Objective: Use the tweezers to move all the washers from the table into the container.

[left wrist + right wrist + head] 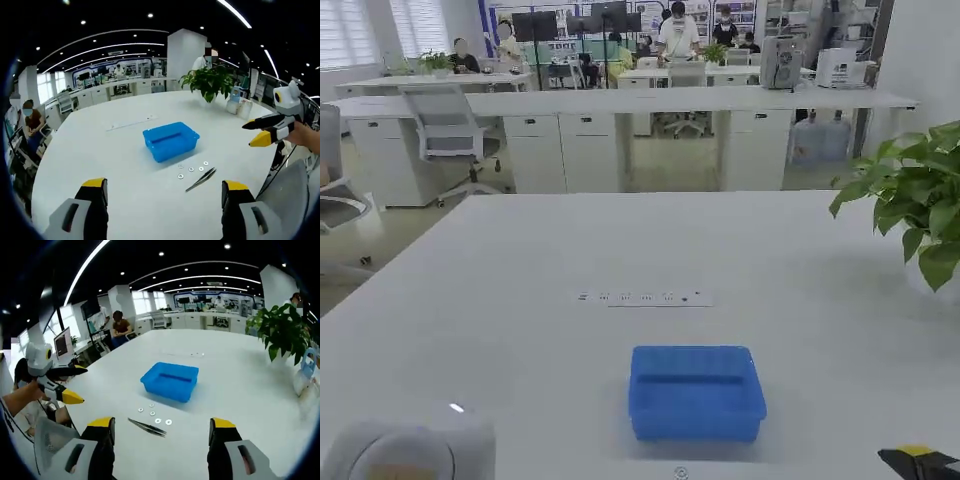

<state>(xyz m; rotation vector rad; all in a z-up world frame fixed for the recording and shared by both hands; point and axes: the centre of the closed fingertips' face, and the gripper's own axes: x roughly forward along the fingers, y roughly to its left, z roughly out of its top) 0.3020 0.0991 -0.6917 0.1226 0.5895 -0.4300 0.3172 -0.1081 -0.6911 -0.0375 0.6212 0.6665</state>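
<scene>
A blue rectangular container (697, 392) sits on the white table (520, 300), also seen as the container (170, 140) and the container (170, 380). Several small metal washers (192, 169) lie loose on the table just in front of it, beside dark tweezers (201, 179). The same washers (154, 415) and tweezers (147, 427) lie ahead of my right gripper (161, 437), which is open and holds nothing. My left gripper (165, 200) is open and holds nothing too. Each gripper hovers above the table's near edge, apart from the tweezers. The right gripper (265, 131) shows from the side, as does the left gripper (70, 385).
A potted green plant (920, 200) stands at the table's right. A flush power strip (645, 297) lies in the table beyond the container. Desks, office chairs and several people are in the room behind. A black and yellow tip of the right gripper (918, 461) pokes in at the lower right.
</scene>
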